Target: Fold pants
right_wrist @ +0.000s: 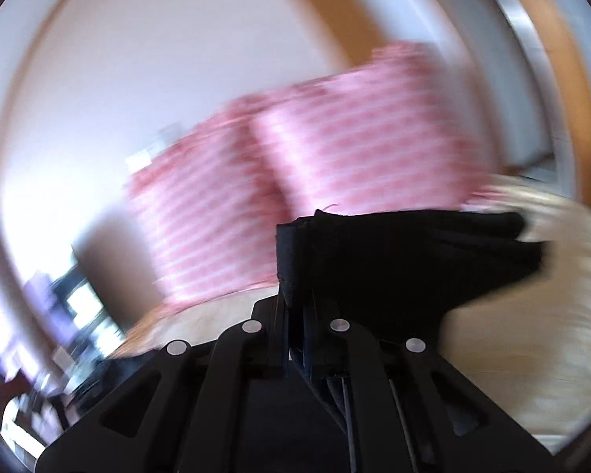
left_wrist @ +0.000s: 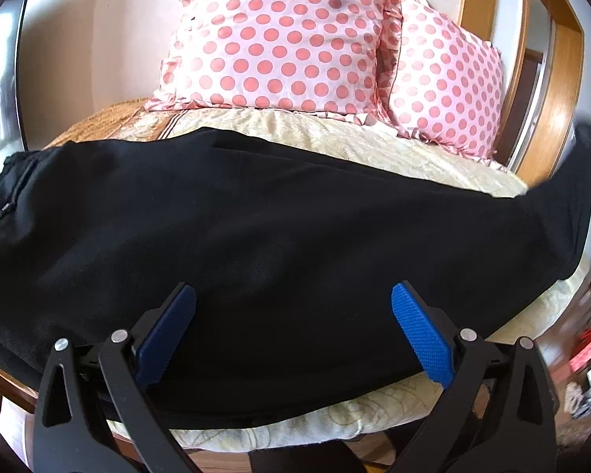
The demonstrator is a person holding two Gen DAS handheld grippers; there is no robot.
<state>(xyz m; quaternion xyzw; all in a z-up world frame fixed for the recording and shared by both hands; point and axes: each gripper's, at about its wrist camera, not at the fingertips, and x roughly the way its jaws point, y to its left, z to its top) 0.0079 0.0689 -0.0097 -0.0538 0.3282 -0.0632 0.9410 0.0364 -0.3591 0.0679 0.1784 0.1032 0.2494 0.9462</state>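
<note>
two grippers are working here, one in each of my hands. my left gripper (left_wrist: 293,303) is hovering over the black pants (left_wrist: 256,228), its blue pads (left_wrist: 421,339) standing wide apart with nothing pinched between them. the pants are lying spread across the cream bedspread (left_wrist: 413,157), running from far off to the left of that tool out past its right, with the near hem sitting just under its fingers. ahead of it, beyond the cloth, two pink polka-dot pillows (left_wrist: 279,35) are leaning against the headboard (left_wrist: 488,12).

my right gripper (right_wrist: 291,295) is pressing its jaws together on a bunched end of the pants (right_wrist: 394,260); the folded edge of dark fabric is sticking up right at the fingertips and trailing off to the tool's right, hanging above the bedspread (right_wrist: 532,335). this view is heavily smeared, so the pillows (right_wrist: 315,157) in front of it are showing only as pink streaks. in the left view, the far right end of the pants is lifting off the bed toward the frame's edge.
</note>
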